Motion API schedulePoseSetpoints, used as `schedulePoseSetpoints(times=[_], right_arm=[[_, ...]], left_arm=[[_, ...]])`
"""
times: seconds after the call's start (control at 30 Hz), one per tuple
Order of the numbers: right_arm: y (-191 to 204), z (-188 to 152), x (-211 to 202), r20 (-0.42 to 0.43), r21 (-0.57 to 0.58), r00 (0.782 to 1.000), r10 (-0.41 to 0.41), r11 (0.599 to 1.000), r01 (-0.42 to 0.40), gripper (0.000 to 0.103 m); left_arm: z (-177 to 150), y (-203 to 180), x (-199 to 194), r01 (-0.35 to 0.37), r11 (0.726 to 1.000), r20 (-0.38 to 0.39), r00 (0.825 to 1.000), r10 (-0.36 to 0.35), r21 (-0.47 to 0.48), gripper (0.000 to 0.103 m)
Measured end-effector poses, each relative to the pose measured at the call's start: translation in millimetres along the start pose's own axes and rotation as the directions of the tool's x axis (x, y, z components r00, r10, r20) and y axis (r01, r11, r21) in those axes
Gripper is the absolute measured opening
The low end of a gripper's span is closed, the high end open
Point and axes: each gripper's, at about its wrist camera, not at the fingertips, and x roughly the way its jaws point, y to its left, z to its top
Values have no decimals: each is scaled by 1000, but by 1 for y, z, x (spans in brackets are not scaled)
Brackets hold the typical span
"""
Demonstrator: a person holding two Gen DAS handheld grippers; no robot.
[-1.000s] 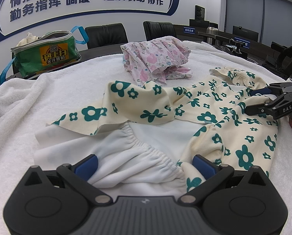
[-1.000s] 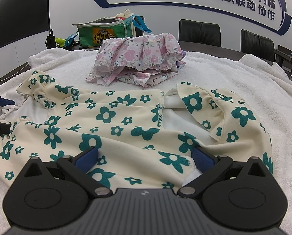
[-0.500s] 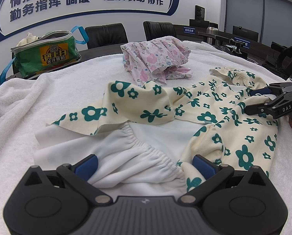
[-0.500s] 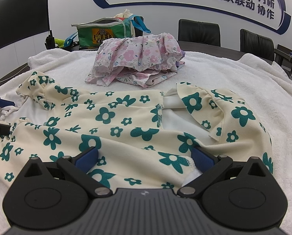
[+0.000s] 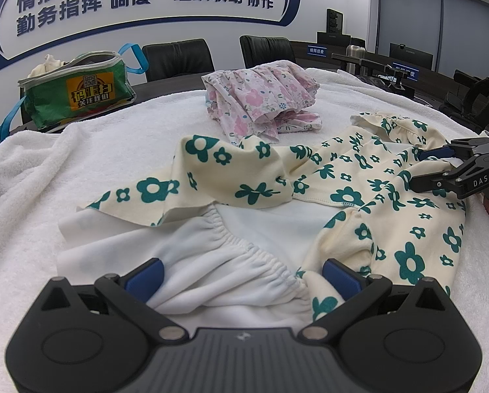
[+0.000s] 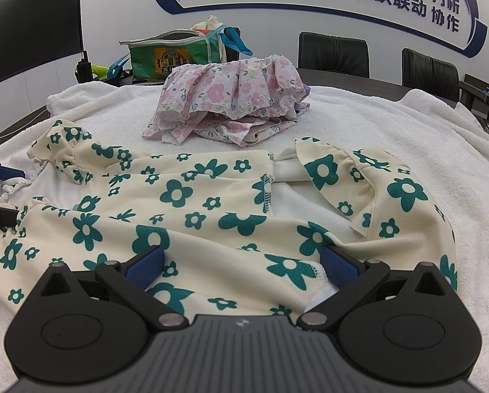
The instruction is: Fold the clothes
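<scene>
Cream fabric printed with green flowers, the garment [image 5: 352, 196] lies spread on a white towel [image 5: 90, 170] between the two grippers. Its white inner lining and a gathered elastic edge [image 5: 244, 249] face up just ahead of the left gripper [image 5: 242, 271], whose blue pads stand wide apart on either side of that edge, with fabric lying between them but not pinched. One flap of the printed cloth is turned back over the lining, ahead and to the left of this gripper.

At the garment's other end, the right gripper [image 6: 242, 265] is likewise spread wide, its blue pads [image 6: 146, 263] resting on the printed cloth with a hemmed edge lying in the gap, nothing clamped. Seen from the left wrist camera, that gripper sits far to the right, low over the cloth, black with "DAS" on its arm. From the right wrist camera, the left gripper's tips show at the far left edge beside the gathered white edge.

Beyond the garment, ahead of both grippers, a pink floral garment [image 6: 234, 98] sits folded in a heap on the towel. Farther back stands a green bag [image 5: 77, 95] with a yellow label, and behind it black chairs [image 5: 178, 59] against a wall with blue lettering.
</scene>
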Motion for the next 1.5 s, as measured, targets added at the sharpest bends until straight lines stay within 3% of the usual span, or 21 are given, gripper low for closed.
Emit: schedulePoseSetpoints(times=[1.5], right_arm=[[-3, 0, -1, 5, 13, 1000, 11, 1000, -11, 102]], left_arm=[[0, 0, 0, 0, 1000, 0, 1000, 0, 0, 103]])
